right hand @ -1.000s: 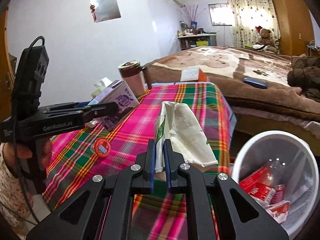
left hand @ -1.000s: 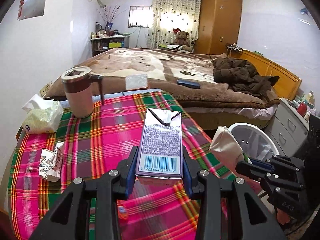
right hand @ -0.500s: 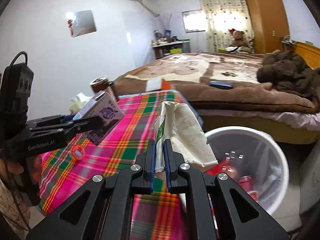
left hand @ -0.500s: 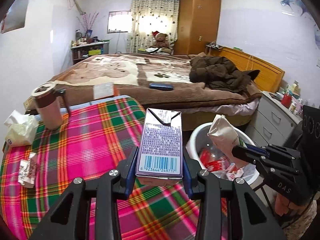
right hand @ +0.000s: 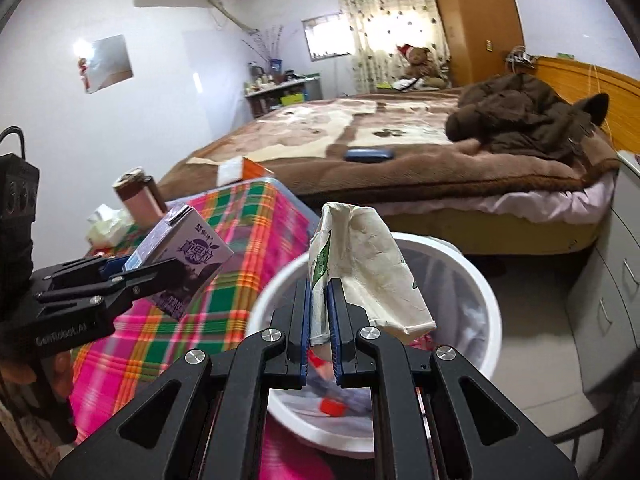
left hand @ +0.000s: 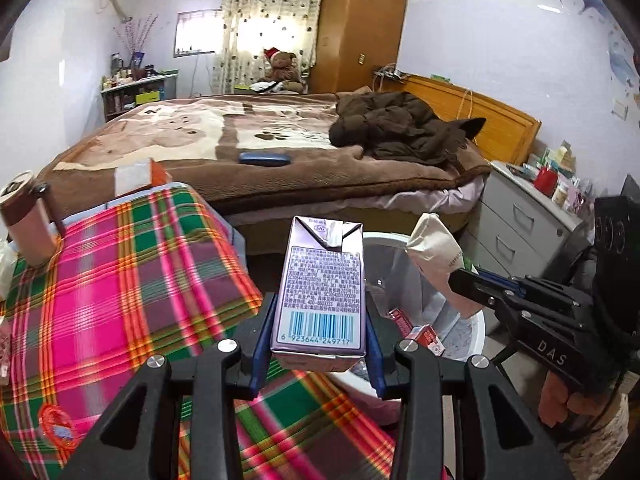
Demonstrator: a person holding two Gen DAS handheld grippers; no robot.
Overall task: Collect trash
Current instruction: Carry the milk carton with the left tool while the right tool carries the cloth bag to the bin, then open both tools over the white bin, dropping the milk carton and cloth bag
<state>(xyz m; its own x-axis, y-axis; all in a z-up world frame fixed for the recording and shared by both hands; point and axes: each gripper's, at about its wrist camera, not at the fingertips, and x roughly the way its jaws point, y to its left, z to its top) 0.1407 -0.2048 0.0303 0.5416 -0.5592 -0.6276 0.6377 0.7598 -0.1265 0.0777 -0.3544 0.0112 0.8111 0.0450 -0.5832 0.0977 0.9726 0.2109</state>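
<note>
Both claws loaded: left claw (left hand: 318, 344) clamps purple carton (left hand: 320, 292) at table (left hand: 120, 280) edge; right claw (right hand: 320, 320) pinches crumpled paper bag (right hand: 360, 264) over white bin (right hand: 484, 292).

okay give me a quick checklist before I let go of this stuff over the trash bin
1. Left gripper holds the purple milk carton: ok, jaws clamped on its sides.
2. Right gripper holds the crumpled paper bag: ok, pinched at its edge.
3. Paper bag over the white trash bin: ok in the right wrist view.
4. Carton over the bin: cannot tell, it seems to sit over the near rim beside the plaid tablecloth.
5. Room in the bin: ok, only some red packets at the bottom.
6. The two grippers apart: ok, no contact visible.
</note>
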